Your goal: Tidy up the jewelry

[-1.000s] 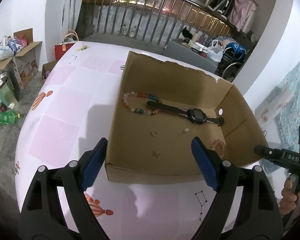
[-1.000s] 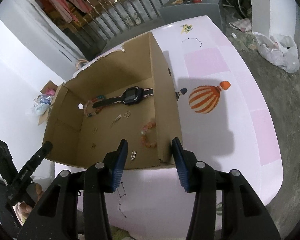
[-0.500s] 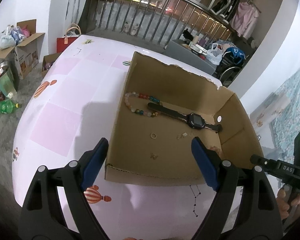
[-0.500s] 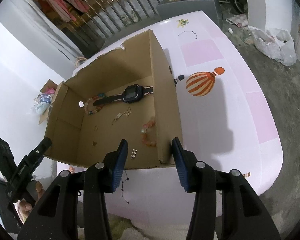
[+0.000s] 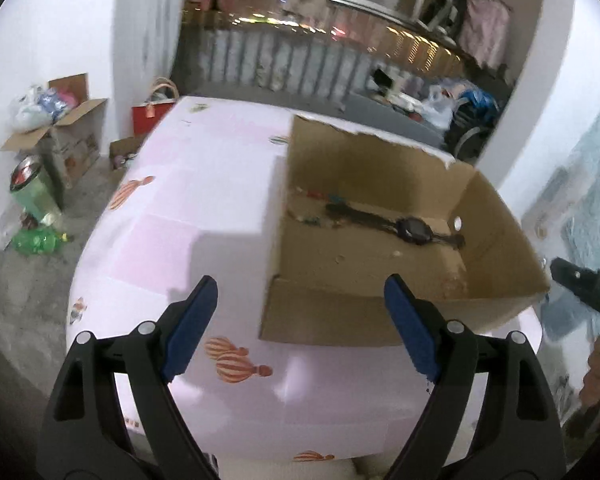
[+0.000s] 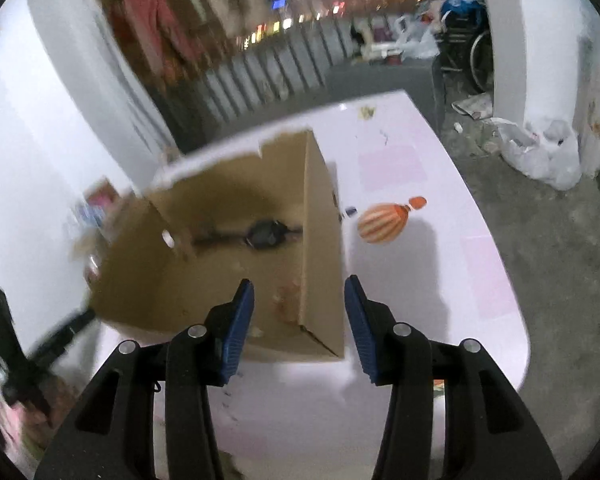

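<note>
Your left gripper (image 5: 296,324) and right gripper (image 6: 299,322) both hang spread wide and empty, short of the cardboard box (image 5: 328,316) on the table (image 5: 204,208). The watch (image 5: 414,230) and beads (image 5: 314,196) lie on the box floor, walled in so nothing rolls off.

Both fisheye views dim at the top, brighter on the pink surface (image 5: 220,208); motion blur smears the railing lights, cardboard box (image 6: 220,280) and watch (image 6: 264,233), more strongly in the right view; straight edges bow toward black corner vignettes; soft shadows fall beside the box and inside it.
</note>
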Tool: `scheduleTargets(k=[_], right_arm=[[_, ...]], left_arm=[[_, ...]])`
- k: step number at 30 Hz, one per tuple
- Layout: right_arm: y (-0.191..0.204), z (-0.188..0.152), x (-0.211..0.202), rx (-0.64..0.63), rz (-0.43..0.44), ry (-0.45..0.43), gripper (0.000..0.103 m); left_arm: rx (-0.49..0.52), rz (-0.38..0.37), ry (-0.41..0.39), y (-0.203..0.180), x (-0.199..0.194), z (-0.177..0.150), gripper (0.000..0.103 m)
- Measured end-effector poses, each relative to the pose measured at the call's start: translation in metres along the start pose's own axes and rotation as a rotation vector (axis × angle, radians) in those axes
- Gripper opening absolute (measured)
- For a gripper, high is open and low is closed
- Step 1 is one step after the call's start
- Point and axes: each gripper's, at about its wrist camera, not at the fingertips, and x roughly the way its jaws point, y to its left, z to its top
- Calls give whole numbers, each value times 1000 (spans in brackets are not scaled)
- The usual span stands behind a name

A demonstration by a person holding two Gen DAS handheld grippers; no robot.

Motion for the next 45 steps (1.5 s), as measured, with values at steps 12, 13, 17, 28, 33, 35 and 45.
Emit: scheduleTargets(k=[12,13,17,28,33,35,45], right_arm=[[21,-25,-22,-68,-11,-134,68],[24,-28,-25,-80,-14,-145,68],[33,-36,-32,-114,-34,-149,74],[57,-48,-47,-196,-116,-217,93],[67,-48,-47,-222,-145,-225,96],[71,-47,-47,-232,-159,-231,96],[78,-57,-41,-245,-205,-188,97]], left_arm=[[94,107,-155,-35,-43,-5,82],[104,115,-158,-39,-45,-6,82],[86,127,-129,-48,-52,-12,82],[35,130,-110,-46,-56,-34,88],[17,147,-103,-42,-58,-36,89],[9,158,-115,-41,-61,-37,92],[52,154,-37,-45,-52,-46,94]])
